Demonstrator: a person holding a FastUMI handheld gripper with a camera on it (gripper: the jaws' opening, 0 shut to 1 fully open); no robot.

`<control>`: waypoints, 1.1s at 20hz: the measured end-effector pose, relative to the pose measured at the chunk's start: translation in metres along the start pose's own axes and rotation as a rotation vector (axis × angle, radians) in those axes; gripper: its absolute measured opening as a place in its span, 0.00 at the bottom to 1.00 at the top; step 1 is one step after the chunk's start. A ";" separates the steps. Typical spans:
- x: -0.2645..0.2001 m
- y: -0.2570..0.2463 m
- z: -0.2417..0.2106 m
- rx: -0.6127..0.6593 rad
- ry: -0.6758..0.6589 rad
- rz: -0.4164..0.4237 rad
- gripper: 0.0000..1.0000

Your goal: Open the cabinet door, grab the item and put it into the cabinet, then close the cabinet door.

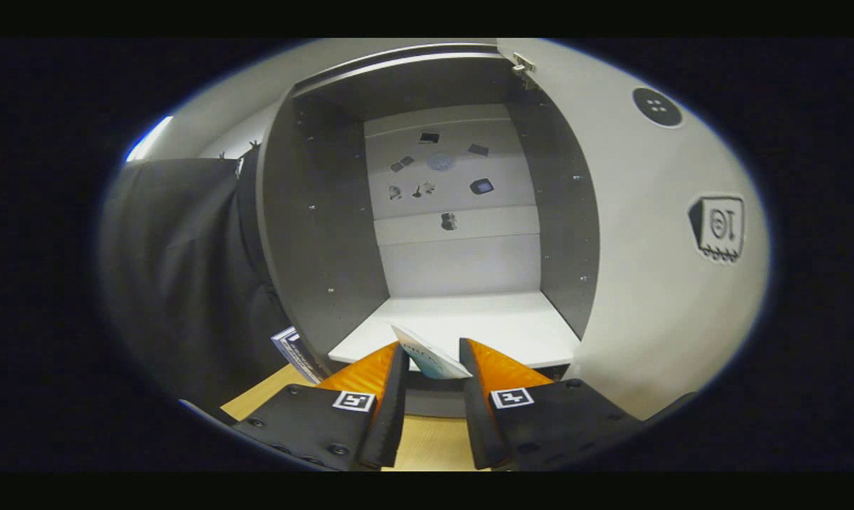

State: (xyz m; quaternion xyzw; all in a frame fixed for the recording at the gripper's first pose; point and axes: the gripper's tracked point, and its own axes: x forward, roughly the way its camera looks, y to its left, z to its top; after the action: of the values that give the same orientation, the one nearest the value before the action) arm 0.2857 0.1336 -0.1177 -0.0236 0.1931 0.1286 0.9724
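Note:
The cabinet [314, 234] stands straight ahead with its door [653, 269] swung open to the right of the opening. Its white bottom shelf [484, 326] lies just beyond my fingers. My gripper [432, 356] holds a small white and light-blue box [429, 358] between both fingertips, tilted, at the shelf's front edge. Both fingers press on the box's sides. The lower part of the box is hidden behind the fingers.
Several small dark stickers [441, 177] dot the cabinet's white back wall. The door carries a round dark mark [657, 107] and a tag [717, 228]. A black cloth [179, 283] hangs left of the cabinet. A wooden table surface [427, 439] lies below the fingers.

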 end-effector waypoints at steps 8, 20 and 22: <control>0.090 -0.010 -0.010 0.056 0.269 -0.017 0.46; 0.131 -0.005 -0.036 -0.075 0.406 -0.070 0.47; 0.132 -0.008 -0.038 -0.068 0.408 -0.083 0.48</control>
State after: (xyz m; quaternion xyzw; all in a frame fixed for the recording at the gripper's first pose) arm 0.3912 0.1543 -0.2030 -0.0898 0.3805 0.0873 0.9163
